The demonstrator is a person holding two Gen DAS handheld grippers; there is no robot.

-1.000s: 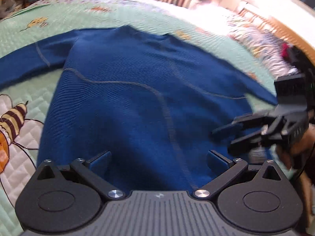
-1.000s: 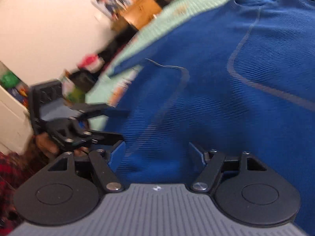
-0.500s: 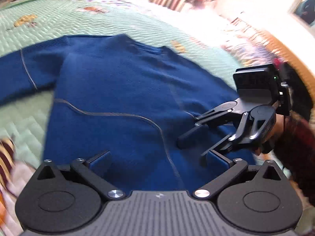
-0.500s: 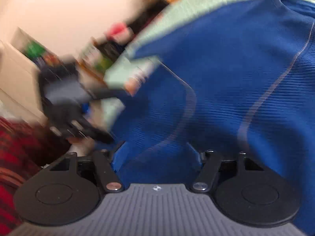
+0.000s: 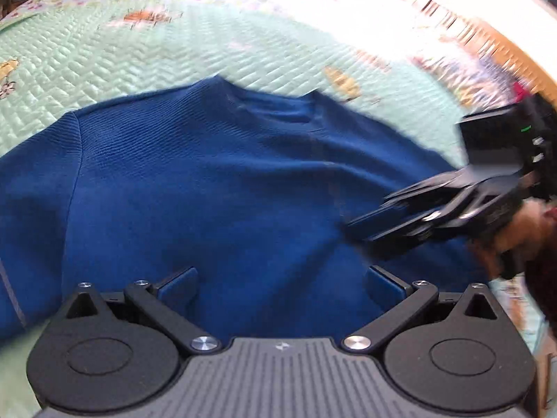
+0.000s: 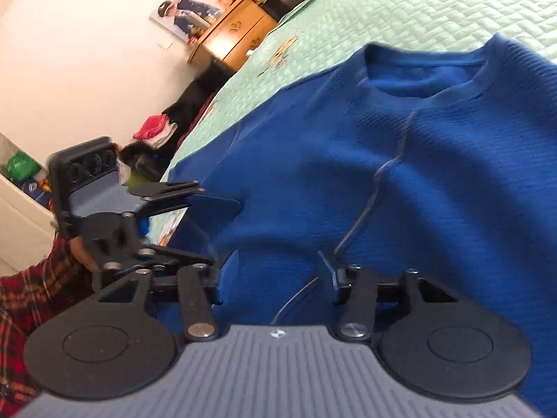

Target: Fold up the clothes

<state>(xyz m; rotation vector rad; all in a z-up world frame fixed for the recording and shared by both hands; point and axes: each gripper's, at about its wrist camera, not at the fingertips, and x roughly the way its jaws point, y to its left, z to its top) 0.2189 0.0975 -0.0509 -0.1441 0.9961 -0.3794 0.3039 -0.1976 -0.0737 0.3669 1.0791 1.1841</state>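
A blue ribbed sweater [image 5: 216,181] lies flat on a mint green quilted bedspread [image 5: 146,59], its neckline [image 5: 275,108] at the far side. It also fills the right wrist view [image 6: 435,181], neckline [image 6: 428,73] at the top. My left gripper [image 5: 280,284] is open and empty, low over the sweater's body. My right gripper [image 6: 273,264] is open and empty over the sweater. In the left wrist view the right gripper [image 5: 369,219] shows at the right, jaws apart. In the right wrist view the left gripper [image 6: 216,223] shows at the left, jaws apart.
A wooden dresser [image 6: 236,35] stands by the white wall beyond the bed. Clothes and bags [image 6: 156,132] are piled beside the bed. A wooden bed frame [image 5: 501,45] runs along the far right. A red plaid sleeve [image 6: 24,292] is at the left.
Both grippers have moved up the sweater toward the neckline, which now sits nearer in both views. Both stay open and empty.
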